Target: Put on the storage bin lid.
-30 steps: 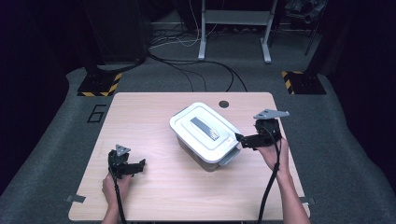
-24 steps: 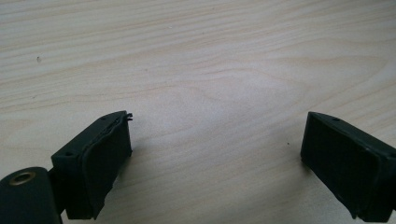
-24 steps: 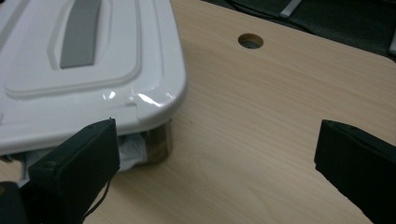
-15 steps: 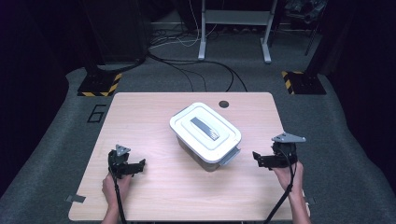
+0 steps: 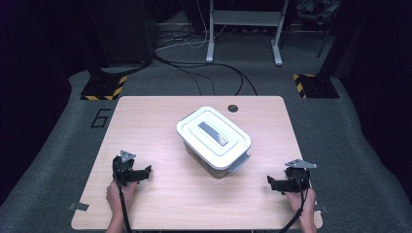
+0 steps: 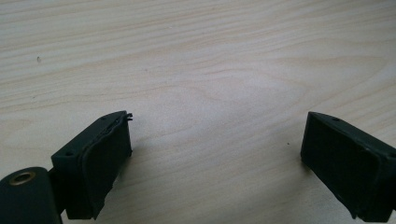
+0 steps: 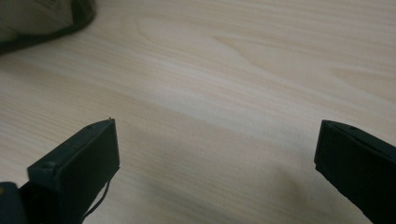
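Left fingers: you are holding the left gripper (image 5: 145, 171) with its fingers (image 6: 100, 161) spread wide and released; in the left gripper view nothing but bare wood is lying between them.
Right fingers: you are keeping the right gripper (image 5: 270, 182) released too, its fingers (image 7: 81, 170) standing far apart over bare wood, gripping nothing.
Left hand: your left hand (image 5: 120, 193) is sitting at about 7 o'clock on the tabletop (image 5: 160, 121), low over the surface, the gripper pointing toward 3 o'clock.
Right hand: your right hand (image 5: 299, 201) is sitting at about 5 o'clock near the tabletop's edge, the gripper pointing toward 9 o'clock, so the two grippers are facing each other across the near half.
Container: the white lidded container (image 5: 214, 138) is standing just past the middle of the tabletop, turned at a slant, well apart from both grippers; a corner of it is showing blurred at 11 o'clock in the right gripper view (image 7: 42, 18).
Lid: it is sitting on the container, rounded at the corners, with a grey handle strip (image 5: 213, 133) lying along its top.
Latch: a grey clip (image 5: 239, 162) is sticking out at the container's near right side.
Hole: a dark round hole (image 5: 233, 108) is lying in the tabletop at 12 o'clock, beyond the container.
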`<state>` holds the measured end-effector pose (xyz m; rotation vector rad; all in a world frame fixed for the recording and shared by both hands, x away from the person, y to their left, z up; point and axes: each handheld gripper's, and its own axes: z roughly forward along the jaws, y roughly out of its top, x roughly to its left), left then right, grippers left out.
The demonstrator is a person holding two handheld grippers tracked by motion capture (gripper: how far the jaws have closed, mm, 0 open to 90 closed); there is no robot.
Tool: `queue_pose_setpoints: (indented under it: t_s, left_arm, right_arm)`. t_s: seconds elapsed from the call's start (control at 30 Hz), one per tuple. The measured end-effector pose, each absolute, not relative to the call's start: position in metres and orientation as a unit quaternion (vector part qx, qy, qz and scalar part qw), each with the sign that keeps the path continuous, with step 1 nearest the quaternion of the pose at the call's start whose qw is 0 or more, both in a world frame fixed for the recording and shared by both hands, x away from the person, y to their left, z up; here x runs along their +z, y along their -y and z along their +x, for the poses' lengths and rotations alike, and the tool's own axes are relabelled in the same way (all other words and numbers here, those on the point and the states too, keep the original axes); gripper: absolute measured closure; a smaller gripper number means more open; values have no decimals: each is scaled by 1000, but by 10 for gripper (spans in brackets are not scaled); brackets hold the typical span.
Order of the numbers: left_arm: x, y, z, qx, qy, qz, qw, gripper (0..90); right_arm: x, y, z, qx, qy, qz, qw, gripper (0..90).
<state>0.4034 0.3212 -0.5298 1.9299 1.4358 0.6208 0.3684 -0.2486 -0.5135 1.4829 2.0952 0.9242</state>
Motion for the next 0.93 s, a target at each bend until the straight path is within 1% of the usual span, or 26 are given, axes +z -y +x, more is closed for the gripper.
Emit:
queue_pose_setpoints:
  t_s: [0.13, 0.17, 0.33, 0.93]
  left_arm:
    - [-530, -321, 403, 237, -547, 735, 324, 80]
    - [-530, -321, 403, 237, -547, 735, 323, 80]
    - [-530, -321, 403, 236, -547, 735, 323, 81]
    - [-530, -321, 403, 237, -546, 735, 325, 80]
  right_arm:
    - [-525, 252, 365, 322, -749, 539, 209, 0]
    - [-528, 253, 364, 318, -750, 538, 216, 0]
    - [-529, 251, 362, 316, -747, 540, 226, 0]
    - [-529, 252, 361, 315, -747, 539, 228, 0]
